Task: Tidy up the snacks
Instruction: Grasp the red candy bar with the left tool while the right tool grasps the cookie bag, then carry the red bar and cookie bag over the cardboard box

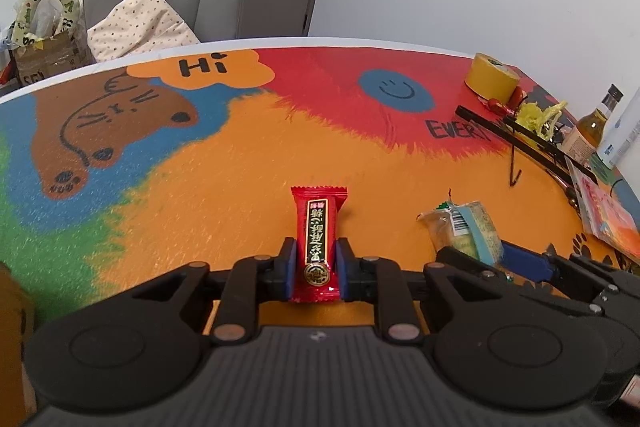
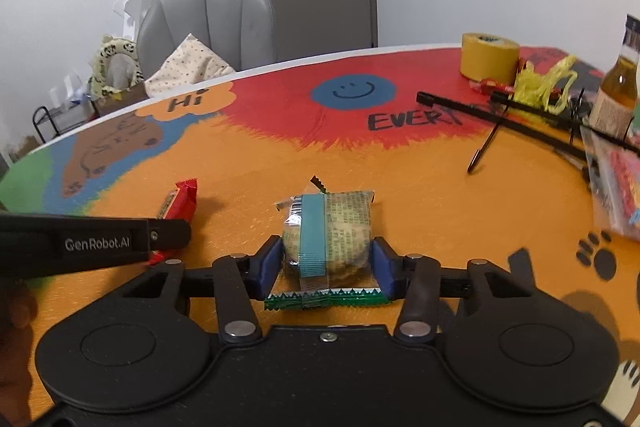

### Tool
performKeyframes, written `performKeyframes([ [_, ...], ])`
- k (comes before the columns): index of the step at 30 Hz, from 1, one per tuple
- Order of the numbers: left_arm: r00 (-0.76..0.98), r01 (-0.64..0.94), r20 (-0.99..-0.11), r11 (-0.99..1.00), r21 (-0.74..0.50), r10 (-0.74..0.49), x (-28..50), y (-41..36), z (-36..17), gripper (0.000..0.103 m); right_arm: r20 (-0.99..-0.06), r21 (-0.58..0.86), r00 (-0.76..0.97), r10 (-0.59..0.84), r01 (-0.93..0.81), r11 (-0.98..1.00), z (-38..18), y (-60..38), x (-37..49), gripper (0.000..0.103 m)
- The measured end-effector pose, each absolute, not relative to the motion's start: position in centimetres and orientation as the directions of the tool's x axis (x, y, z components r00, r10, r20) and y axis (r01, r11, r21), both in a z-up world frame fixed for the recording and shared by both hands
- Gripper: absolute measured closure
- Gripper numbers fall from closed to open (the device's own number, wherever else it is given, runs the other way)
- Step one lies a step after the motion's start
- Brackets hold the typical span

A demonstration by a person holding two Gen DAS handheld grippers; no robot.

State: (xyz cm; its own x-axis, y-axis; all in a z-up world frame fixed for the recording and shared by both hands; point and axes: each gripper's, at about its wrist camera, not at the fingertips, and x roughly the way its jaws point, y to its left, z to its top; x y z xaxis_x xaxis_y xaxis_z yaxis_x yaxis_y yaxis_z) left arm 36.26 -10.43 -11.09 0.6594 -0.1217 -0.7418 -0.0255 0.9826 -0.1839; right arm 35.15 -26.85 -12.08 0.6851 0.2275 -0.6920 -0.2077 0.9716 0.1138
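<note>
A: Left gripper [image 1: 316, 261] state?
B: I had it clamped on the red candy [image 1: 319, 243], pads tight against both sides of the wrapper, over the table's [image 1: 240, 155] orange patch toward the near edge.
A: Right gripper [image 2: 326, 261]?
B: Mine sat narrow around the biscuit pack [image 2: 330, 233], blue pads at its sides; contact I couldn't confirm. Pack lay on the table, just right of the candy.
A: Far right corner?
B: Tape roll [image 2: 489, 55], bottle [image 2: 616, 91].

Bottle [image 2: 618, 83] cut off at right edge, snack bag [image 2: 618, 179] blurred
</note>
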Motion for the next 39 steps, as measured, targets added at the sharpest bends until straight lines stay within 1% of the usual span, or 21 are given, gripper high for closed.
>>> performKeyframes([
  [14, 0.683, 0.004, -0.716, 0.982, -0.189, -0.141, 30.7, -9.3, -8.7, 0.084, -0.642, 0.204, 0.722, 0.259, -0.164, 0.965, -9.8, -27.3, 30.6, 0.057],
  [27, 0.732, 0.017, -0.667, 0.982, -0.19, -0.142, 26.6, -7.8, -5.6, 0.084, -0.605, 0.237, 0.741, 0.29, -0.18, 0.955, -7.6, -25.7, 27.1, 0.057],
  [39, 0.764, 0.009, -0.631, 0.981, -0.192, -0.131, 23.1, -5.2, -2.8, 0.084, -0.568, 0.262, 0.747, 0.346, -0.235, 0.936, -5.2, -23.5, 24.7, 0.057],
])
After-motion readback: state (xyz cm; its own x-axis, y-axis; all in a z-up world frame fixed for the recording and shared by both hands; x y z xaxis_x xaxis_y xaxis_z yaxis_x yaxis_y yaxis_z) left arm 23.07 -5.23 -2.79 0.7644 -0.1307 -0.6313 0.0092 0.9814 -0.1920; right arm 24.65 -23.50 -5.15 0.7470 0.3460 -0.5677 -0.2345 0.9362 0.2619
